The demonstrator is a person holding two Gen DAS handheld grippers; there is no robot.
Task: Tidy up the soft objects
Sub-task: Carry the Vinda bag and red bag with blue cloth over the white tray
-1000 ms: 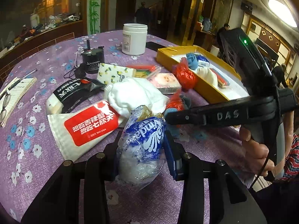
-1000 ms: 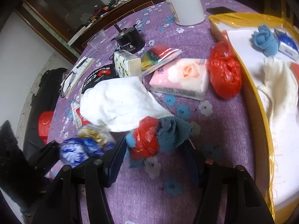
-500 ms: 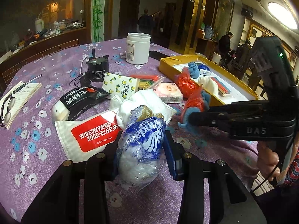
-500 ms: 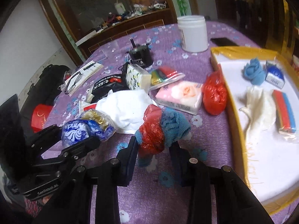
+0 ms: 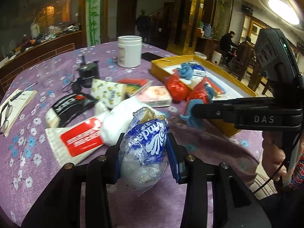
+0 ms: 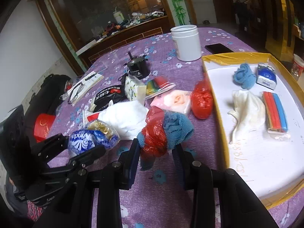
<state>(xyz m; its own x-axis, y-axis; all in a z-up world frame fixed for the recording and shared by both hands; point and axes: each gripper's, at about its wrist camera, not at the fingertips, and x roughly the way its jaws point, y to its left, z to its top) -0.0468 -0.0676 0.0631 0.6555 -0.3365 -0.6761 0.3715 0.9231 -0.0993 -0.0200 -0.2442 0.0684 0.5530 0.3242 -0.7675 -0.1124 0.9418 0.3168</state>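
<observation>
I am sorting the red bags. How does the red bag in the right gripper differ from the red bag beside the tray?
The held red bag is bundled with a blue cloth; the lying red bag is alone. The held one is off the table between the right gripper fingers; the other rests on the tablecloth, against the yellow tray. Both are crumpled red plastic.
</observation>
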